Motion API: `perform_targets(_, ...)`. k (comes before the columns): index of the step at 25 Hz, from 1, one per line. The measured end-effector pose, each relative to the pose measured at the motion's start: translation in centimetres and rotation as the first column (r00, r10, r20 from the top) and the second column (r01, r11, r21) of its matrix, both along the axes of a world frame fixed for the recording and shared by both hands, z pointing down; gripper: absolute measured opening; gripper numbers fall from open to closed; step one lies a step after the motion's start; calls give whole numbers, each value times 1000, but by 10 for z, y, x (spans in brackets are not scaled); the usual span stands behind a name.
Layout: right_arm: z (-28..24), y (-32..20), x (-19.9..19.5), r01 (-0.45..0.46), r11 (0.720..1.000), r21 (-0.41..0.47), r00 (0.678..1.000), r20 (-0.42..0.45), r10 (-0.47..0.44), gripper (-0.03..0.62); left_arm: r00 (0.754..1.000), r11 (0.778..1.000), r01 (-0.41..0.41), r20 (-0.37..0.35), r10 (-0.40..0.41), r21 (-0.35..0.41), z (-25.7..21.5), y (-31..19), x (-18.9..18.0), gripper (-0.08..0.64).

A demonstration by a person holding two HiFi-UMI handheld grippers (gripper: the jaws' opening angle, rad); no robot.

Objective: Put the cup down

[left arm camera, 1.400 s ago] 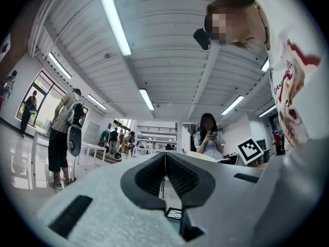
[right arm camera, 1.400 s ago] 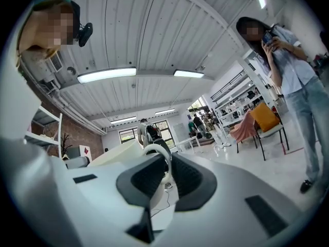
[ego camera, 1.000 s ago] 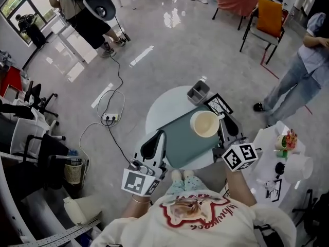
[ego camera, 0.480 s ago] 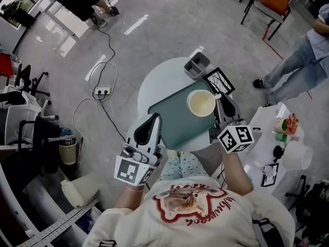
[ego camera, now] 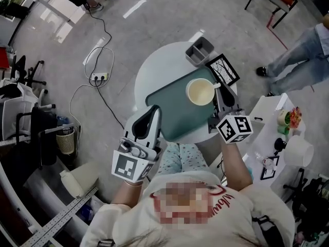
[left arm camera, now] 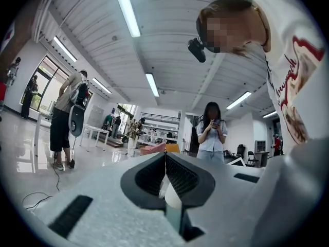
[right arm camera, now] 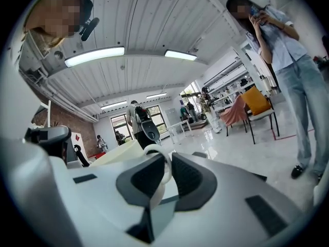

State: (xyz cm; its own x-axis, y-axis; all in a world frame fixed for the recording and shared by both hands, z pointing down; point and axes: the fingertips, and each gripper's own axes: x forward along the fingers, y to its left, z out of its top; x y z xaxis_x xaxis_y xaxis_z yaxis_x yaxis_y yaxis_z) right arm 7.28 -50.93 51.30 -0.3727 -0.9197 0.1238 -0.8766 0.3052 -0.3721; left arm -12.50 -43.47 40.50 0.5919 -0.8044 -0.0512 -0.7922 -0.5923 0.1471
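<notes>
Right gripper (ego camera: 219, 89) pinches the cup (ego camera: 201, 92) by its handle; left gripper (ego camera: 153, 110) is pressed together.

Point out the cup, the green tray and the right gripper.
cup (ego camera: 200, 92), head view, inside its bowl.
green tray (ego camera: 172, 115), head view, bare middle.
right gripper (right arm camera: 165, 162), right gripper view, between jaw tips at the cup's handle.

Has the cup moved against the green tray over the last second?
No clear move: the cup, in the right gripper, stays over the far right corner of the green tray, beside the picture frame.
</notes>
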Motion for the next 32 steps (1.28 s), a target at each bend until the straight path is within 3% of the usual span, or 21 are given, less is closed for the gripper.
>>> perform_targets(12,61,-10,16,-68,993,-94,997,17,70,48,1000,999,21,-4,-21,-50,24,3,-5,15)
perform_targets(32,114,-26,-1,-40,984,-174,999,-24,36,48,996,993,90,-3,-91,-82,36,18,-28,16)
